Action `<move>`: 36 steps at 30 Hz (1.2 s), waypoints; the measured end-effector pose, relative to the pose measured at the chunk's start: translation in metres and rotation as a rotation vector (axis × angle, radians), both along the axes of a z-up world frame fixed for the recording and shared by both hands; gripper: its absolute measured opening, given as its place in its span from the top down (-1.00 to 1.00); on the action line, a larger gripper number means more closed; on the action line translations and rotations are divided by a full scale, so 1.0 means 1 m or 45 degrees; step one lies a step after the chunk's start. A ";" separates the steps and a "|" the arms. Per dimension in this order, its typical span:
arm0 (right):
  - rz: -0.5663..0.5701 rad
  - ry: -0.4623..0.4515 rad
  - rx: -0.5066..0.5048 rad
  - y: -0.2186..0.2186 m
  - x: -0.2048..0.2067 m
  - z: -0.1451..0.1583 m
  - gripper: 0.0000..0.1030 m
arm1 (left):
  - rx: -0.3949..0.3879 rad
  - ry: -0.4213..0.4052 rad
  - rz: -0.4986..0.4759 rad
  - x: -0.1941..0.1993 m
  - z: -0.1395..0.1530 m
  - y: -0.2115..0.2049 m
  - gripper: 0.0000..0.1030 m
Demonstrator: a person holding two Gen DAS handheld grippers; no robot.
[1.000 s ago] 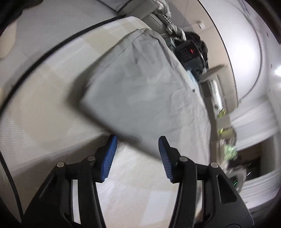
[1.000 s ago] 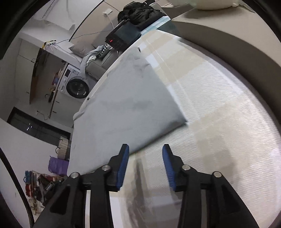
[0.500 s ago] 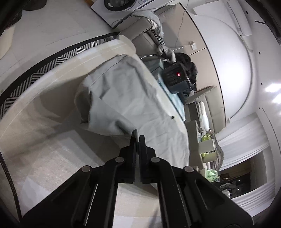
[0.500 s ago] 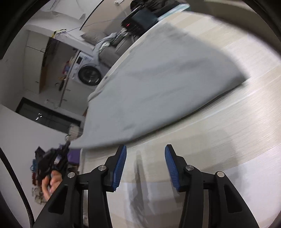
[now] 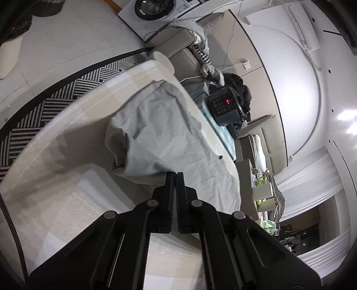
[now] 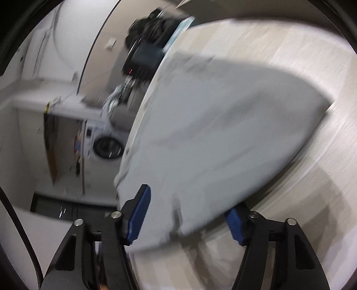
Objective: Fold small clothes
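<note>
Item: grey cloth (image 5: 165,133) on bench (image 5: 73,200). My left fingers (image 5: 175,176) had pinched its near edge, lifting a fold. Right fingers (image 6: 187,214) gaped wide astride the opposite edge, unclosed. Next: clamp right, carry the fold over.

L gripper (image 5: 175,176) jaws pressed fully together; R gripper (image 6: 187,214) jaws spread wide, blue pads (image 6: 139,214) apart.

Home: washing machine (image 5: 156,9), sofa (image 5: 178,42), curtains (image 5: 312,178).
</note>
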State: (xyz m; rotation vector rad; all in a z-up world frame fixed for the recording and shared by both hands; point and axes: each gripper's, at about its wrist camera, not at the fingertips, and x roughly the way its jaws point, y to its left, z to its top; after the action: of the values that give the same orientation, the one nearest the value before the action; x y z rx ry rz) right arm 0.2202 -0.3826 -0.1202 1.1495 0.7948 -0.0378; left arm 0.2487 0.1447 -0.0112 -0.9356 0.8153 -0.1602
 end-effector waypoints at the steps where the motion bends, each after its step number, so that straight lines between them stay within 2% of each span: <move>1: -0.024 0.012 -0.030 -0.005 0.001 0.001 -0.08 | 0.000 0.010 0.001 -0.002 -0.005 0.001 1.00; 3: -0.052 0.048 -0.116 -0.010 -0.001 0.002 0.28 | 0.014 0.036 -0.004 -0.006 -0.016 0.003 1.00; 4: -0.050 0.056 -0.132 -0.013 -0.002 0.000 0.56 | 0.027 0.050 -0.016 -0.007 -0.022 0.003 1.00; 5: -0.046 0.059 -0.139 -0.018 -0.003 -0.002 0.73 | 0.041 0.071 -0.034 -0.009 -0.027 0.002 1.00; 7: -0.032 0.040 -0.144 -0.017 -0.008 -0.005 0.80 | 0.055 0.119 -0.090 -0.010 -0.039 -0.001 0.94; 9: -0.016 0.022 -0.142 -0.020 -0.013 -0.007 0.81 | 0.032 0.191 -0.160 -0.011 -0.052 -0.006 0.57; 10: -0.010 0.018 -0.141 -0.021 -0.015 -0.008 0.81 | -0.001 0.206 -0.170 -0.013 -0.058 -0.007 0.31; 11: -0.008 0.014 -0.131 -0.027 -0.022 -0.011 0.81 | -0.038 0.212 -0.177 -0.015 -0.064 -0.008 0.19; 15: -0.003 0.001 -0.080 -0.033 -0.021 -0.011 0.81 | -0.141 0.166 -0.216 -0.018 -0.075 -0.017 0.06; 16: -0.004 -0.008 -0.071 -0.034 -0.022 -0.010 0.81 | -0.171 0.163 -0.223 -0.016 -0.077 -0.019 0.06; 24: -0.002 -0.055 -0.103 -0.037 -0.024 0.005 0.81 | -0.124 0.147 -0.128 0.018 -0.078 -0.045 0.08; 27: 0.001 -0.036 -0.099 -0.039 -0.024 0.000 0.81 | -0.071 0.168 -0.065 0.027 -0.078 -0.052 0.39; 29: -0.001 -0.029 -0.101 -0.039 -0.026 -0.003 0.81 | -0.036 0.186 -0.033 0.030 -0.080 -0.052 0.78; 32: 0.001 -0.022 -0.097 -0.041 -0.027 -0.009 0.84 | -0.034 0.171 -0.017 0.025 -0.086 -0.052 0.89; 36: 0.003 -0.031 -0.112 -0.044 -0.033 -0.011 0.87 | 0.041 0.151 -0.028 0.006 -0.082 -0.053 0.92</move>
State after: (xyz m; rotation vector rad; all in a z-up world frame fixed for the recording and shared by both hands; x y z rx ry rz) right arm 0.1869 -0.4265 -0.1315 1.0639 0.7658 -0.0562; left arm 0.2548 0.0918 -0.0928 -0.9120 0.9355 -0.1111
